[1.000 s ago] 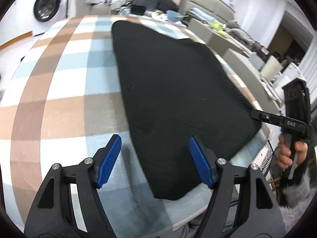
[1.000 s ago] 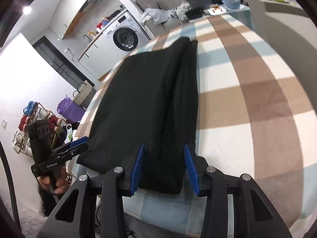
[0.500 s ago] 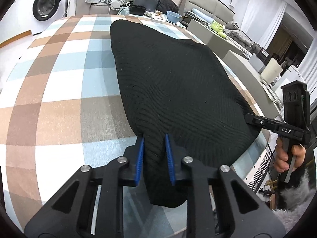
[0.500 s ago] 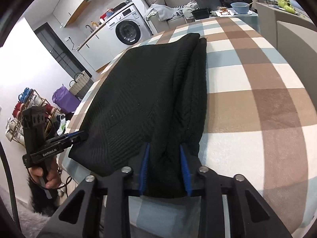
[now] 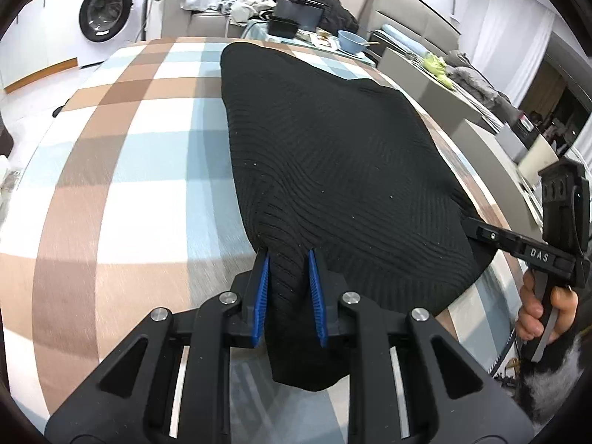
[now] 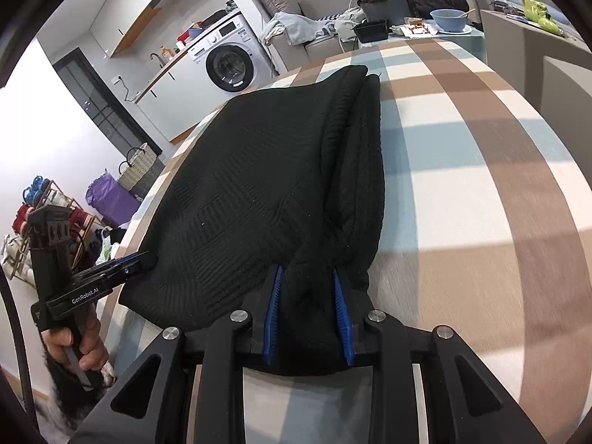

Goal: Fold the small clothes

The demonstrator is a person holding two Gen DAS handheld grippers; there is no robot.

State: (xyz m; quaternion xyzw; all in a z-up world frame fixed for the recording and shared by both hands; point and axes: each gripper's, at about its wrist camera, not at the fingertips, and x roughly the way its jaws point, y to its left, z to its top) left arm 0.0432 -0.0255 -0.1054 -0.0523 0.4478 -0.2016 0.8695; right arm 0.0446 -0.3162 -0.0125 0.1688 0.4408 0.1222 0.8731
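A black knit garment [image 5: 333,170] lies lengthwise on the checked tablecloth [image 5: 140,170]. The left gripper [image 5: 288,281] and right gripper [image 6: 306,296] each pinch a near corner of it between blue pads.

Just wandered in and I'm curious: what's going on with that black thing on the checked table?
A person is folding a black knitted garment on the checked tablecloth. Each hand holds a two-finger gripper. The left gripper and the right gripper are both shut on the garment's near edge, one at each corner, the knit bunched between their blue fingers. The rest lies flat.
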